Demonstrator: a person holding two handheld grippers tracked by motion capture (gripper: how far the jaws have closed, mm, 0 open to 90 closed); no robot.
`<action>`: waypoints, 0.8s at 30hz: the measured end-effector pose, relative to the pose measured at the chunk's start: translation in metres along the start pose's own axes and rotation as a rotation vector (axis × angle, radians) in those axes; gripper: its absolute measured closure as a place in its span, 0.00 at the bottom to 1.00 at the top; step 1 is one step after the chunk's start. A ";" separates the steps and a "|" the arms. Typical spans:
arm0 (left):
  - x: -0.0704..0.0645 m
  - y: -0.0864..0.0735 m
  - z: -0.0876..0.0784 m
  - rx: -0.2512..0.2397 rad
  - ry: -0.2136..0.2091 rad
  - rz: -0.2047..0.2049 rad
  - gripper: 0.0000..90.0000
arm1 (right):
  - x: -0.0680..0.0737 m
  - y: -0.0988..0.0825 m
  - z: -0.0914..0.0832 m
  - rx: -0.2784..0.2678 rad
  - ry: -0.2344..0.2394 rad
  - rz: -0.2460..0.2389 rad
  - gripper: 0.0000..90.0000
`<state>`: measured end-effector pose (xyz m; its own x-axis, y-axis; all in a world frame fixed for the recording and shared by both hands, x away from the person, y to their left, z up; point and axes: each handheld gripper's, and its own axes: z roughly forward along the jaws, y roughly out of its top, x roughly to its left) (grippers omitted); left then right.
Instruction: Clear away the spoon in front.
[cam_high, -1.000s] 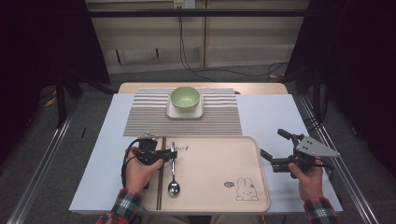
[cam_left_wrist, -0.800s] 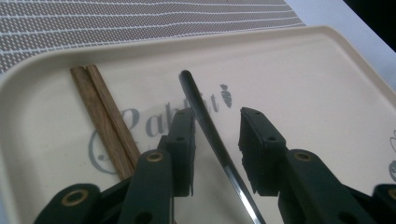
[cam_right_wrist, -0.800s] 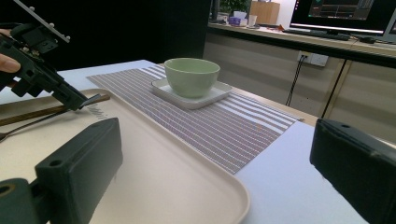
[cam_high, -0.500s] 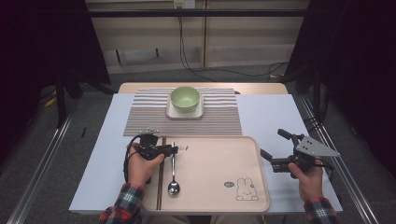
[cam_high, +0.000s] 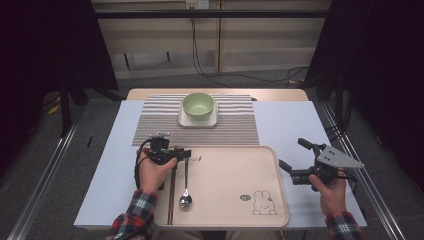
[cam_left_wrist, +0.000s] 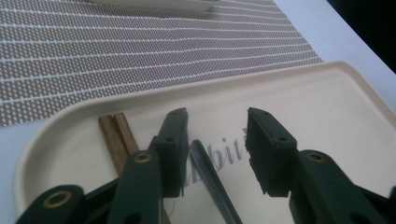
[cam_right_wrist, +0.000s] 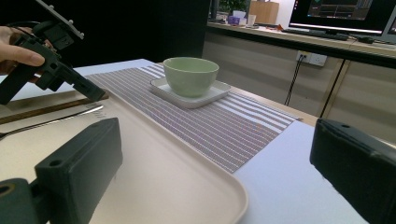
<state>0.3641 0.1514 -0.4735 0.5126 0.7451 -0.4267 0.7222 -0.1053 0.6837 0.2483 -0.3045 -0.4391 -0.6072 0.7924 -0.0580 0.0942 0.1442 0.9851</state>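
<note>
The left claw (cam_high: 186, 155) hovers over the far left part of the beige plastic tray (cam_high: 260, 159) with a rabbit printed on it, right above the handle end of the slim metal spoon (cam_high: 185, 186). The spoon lies flat on the tray with its long axis running near to far: bowl at the near end, handle tip at the far end, beside a pair of dark brown wooden chopsticks (cam_high: 171, 192) that lie parallel to it just to its left. In the left gripper view the spoon handle (cam_left_wrist: 210, 179) passes between the two black jaws, hard against the left one and with clear space to the right one. The jaws have just been opening and stand partly spread, with the handle between them and not pressed, so the spoon rests on the tray rather than in a grip.

The right claw (cam_high: 290, 159) is held over the white counter (cam_high: 290, 120) off the tray's right edge, jaws spread wide with nothing between them, well apart from the spoon. The left hand (cam_high: 155, 172) is by far the nearer one.

The pale green ceramic bowl (cam_high: 198, 105) sits on a white square plate (cam_high: 185, 121) on the striped grey placemat (cam_high: 240, 125), farther off and slightly right of the spoon's handle.
</note>
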 end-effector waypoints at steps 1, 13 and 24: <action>0.000 0.001 -0.001 0.001 -0.006 0.000 0.62 | 0.000 0.000 0.000 0.000 0.000 0.000 0.02; -0.004 0.020 -0.009 -0.050 0.046 -0.005 0.38 | 0.000 0.000 0.000 0.000 -0.001 -0.001 0.02; -0.005 0.037 -0.007 -0.096 0.083 -0.011 0.22 | -0.001 0.000 -0.001 0.000 -0.003 -0.004 0.02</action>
<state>0.3849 0.1483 -0.4416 0.4616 0.7983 -0.3869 0.6776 -0.0359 0.7345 0.2481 -0.3055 -0.4391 -0.6056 0.7933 -0.0626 0.0915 0.1476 0.9848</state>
